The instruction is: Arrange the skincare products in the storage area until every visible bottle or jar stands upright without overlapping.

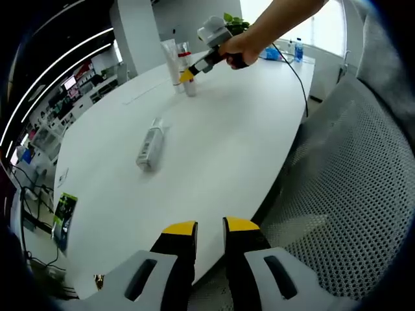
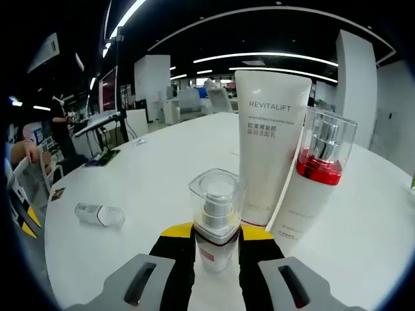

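Note:
A white REVITALIFT tube stands upright on the white table. Close to its right is an upright bottle with a red collar and clear cap. My right gripper is shut on a small upright clear-capped pump bottle just in front of them. From the left gripper view, the same group is at the far end, with a hand holding the right gripper there. Another small bottle lies on its side mid-table. My left gripper hangs over the near table edge, jaws slightly apart, holding nothing.
A grey mesh chair stands right of the table. A dark leaflet lies near the table's left edge. Water bottles, a plant and a black cable occupy the far end. A seated person is at the left.

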`<state>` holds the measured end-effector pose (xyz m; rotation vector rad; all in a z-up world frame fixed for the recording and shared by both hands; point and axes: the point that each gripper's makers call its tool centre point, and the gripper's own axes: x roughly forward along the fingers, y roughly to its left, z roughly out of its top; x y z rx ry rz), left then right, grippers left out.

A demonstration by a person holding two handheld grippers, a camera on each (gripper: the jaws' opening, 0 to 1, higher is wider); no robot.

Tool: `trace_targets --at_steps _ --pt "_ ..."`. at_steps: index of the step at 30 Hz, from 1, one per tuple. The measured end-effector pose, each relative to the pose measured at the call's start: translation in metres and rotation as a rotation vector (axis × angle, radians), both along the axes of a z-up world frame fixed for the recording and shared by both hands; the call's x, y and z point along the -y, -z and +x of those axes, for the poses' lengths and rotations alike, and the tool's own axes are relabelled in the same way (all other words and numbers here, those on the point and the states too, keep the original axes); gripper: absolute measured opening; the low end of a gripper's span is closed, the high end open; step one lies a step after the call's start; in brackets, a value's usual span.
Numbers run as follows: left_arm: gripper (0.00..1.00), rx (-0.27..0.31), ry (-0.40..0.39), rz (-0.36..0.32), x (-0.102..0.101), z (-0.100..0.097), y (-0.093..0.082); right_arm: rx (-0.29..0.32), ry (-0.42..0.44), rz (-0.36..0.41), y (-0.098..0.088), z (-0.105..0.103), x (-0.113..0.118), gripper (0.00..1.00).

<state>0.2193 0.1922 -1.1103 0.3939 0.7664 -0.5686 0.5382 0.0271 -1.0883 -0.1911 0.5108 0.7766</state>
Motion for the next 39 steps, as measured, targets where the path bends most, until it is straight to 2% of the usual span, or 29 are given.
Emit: trace_targets --at_steps 11,14,15,18,21,22,26,32,39 --pt "0.1 -0.005 0.005 0.001 0.0 -0.001 0.001 -0.07 0.028 -0.021 0.018 -0.006 0.0 0.32" --pt "0.1 -0.007 0.005 0.004 0.0 -0.001 0.001 -0.121 0.097 0.02 0.022 -0.006 -0.003 0.36" --pt "0.09 -0.011 0.007 0.008 0.0 -0.002 0.002 -0.142 0.134 0.01 0.025 -0.006 -0.001 0.37" --pt "0.09 -0.013 0.009 0.008 0.0 -0.002 0.002 -0.161 0.232 0.007 0.028 -0.002 0.003 0.32" --pt "0.09 -0.014 0.011 0.006 0.0 -0.002 0.002 -0.169 0.27 -0.019 0.029 -0.002 0.004 0.2" --pt "0.09 -0.017 0.011 0.006 0.0 -0.003 0.003 -0.154 0.274 -0.03 0.028 -0.001 0.003 0.18" --pt "0.08 -0.014 0.009 0.007 0.0 -0.002 0.002 -0.113 0.269 -0.057 0.025 0.002 0.003 0.15" --pt "0.07 -0.015 0.012 0.009 0.0 -0.003 0.003 -0.098 0.284 -0.102 0.026 0.01 0.012 0.14" --pt "0.07 -0.027 0.019 0.006 0.001 -0.004 0.004 -0.091 0.324 -0.09 0.026 0.02 0.017 0.14"
